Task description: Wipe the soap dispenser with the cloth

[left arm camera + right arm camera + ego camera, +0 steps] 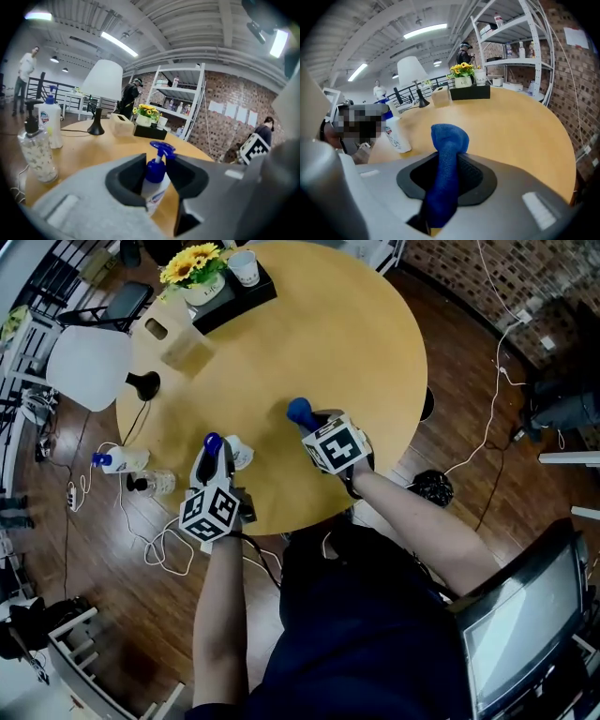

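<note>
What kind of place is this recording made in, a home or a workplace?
Probably a loft-style workshop or studio rather than a home: bare brick wall, white metal shelving, and loose trailing cables.

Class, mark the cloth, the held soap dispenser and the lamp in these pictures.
cloth (449,138), right gripper view, bunched top end.
soap dispenser (155,172), left gripper view, blue pump collar.
lamp (89,367), head view, white shade.
</note>
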{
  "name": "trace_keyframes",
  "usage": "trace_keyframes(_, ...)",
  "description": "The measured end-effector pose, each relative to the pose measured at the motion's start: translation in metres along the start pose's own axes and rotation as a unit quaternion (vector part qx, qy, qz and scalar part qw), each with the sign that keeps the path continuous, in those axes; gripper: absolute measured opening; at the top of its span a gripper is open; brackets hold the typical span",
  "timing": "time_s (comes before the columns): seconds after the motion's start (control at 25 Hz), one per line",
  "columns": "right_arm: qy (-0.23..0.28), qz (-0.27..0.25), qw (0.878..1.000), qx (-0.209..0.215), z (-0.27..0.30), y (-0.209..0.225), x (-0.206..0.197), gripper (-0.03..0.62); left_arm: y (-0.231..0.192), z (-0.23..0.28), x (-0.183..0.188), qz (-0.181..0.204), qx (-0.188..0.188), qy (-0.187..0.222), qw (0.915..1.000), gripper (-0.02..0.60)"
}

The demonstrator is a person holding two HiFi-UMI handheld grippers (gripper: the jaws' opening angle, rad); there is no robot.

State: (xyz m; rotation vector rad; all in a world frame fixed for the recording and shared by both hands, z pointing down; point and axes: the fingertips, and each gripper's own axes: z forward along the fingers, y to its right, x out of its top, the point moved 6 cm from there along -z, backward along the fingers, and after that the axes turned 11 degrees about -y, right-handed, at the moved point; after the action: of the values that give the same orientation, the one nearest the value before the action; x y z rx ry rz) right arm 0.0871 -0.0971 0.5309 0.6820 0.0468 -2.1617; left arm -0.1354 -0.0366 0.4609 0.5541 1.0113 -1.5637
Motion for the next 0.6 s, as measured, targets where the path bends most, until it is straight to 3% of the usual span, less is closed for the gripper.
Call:
trace_keyframes(0.16, -0.037, -0.004, 0.999, -0.001, 0.022, 0.006, -0.002, 0.114, 0.003, 0.005, 0.006, 0.027, 0.012, -0.01, 0.9995, 0.132)
trace_keyframes(0.28, -0.07, 0.009, 0.998, 0.002, 0.036, 0.011, -0.02, 0.133, 0.008, 0.008, 0.001, 0.048, 0.008, -0.036, 0.9982, 0.228)
trace_keyframes(0.4, -0.058, 0.005, 0.998, 0.003, 0.042, 0.008, -0.026, 0.15, 0.013, 0.008, -0.004, 0.084, 0.007, -0.062, 0.9945, 0.247)
trace_keyframes(0.52, -0.047, 0.006, 0.999, 0.002, 0.044, 0.005, -0.026, 0.276, 0.015, 0.003, -0.007, 0.101, 0.003, -0.073, 0.9922, 0.296)
trace_keyframes(0.6, -0.031, 0.017, 0.999, -0.006, 0.036, 0.007, -0.025, 0.304, 0.016, -0.001, -0.01, 0.099, -0.001, -0.074, 0.9924, 0.296)
